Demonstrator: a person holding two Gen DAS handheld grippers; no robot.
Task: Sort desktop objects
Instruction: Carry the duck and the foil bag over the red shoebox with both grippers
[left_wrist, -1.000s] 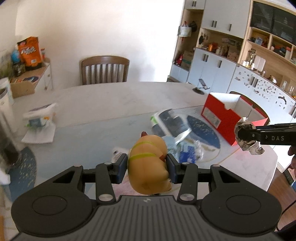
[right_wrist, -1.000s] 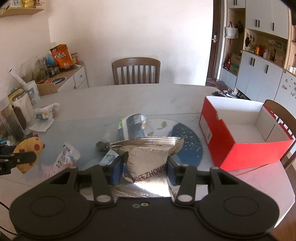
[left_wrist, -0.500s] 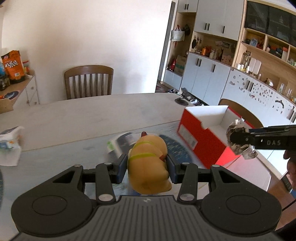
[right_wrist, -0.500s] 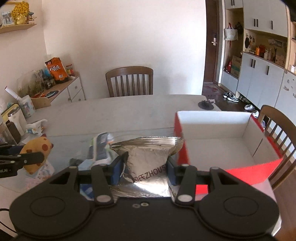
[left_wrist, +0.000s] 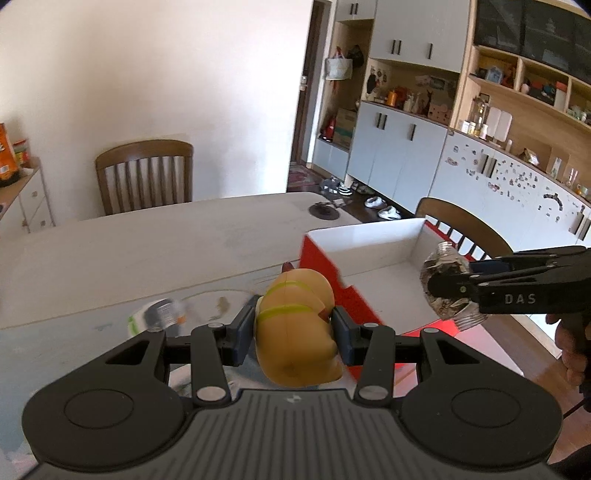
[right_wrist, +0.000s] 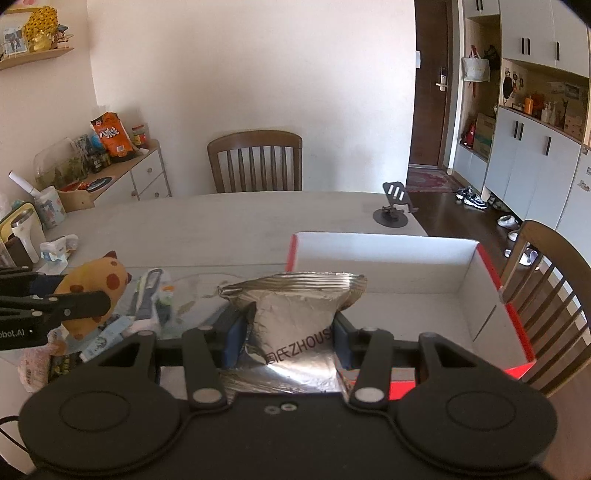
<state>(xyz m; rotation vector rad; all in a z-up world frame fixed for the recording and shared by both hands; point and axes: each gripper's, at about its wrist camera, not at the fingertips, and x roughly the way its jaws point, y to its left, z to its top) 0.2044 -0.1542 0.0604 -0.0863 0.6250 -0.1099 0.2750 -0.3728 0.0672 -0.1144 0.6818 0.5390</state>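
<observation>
My left gripper (left_wrist: 295, 326) is shut on a yellow plush toy (left_wrist: 297, 325) with green bands, held above the table just left of the open red box (left_wrist: 369, 254). My right gripper (right_wrist: 288, 332) is shut on a silver foil snack bag (right_wrist: 295, 317), held at the near left corner of the red box (right_wrist: 388, 254), whose white inside shows nothing in it. In the left wrist view the right gripper (left_wrist: 448, 291) holds the foil bag (left_wrist: 447, 269) over the box's right side. In the right wrist view the toy (right_wrist: 92, 288) hangs at the left.
Loose packets (right_wrist: 151, 299) and wrappers (right_wrist: 40, 365) lie on the table at the left. A phone stand (right_wrist: 393, 206) sits behind the box. Wooden chairs stand at the far side (right_wrist: 255, 162) and right of the box (right_wrist: 546, 288). A tissue pack (right_wrist: 57, 247) lies far left.
Both grippers have moved right toward the red box with their loads still held. The box now fills more of both views.
</observation>
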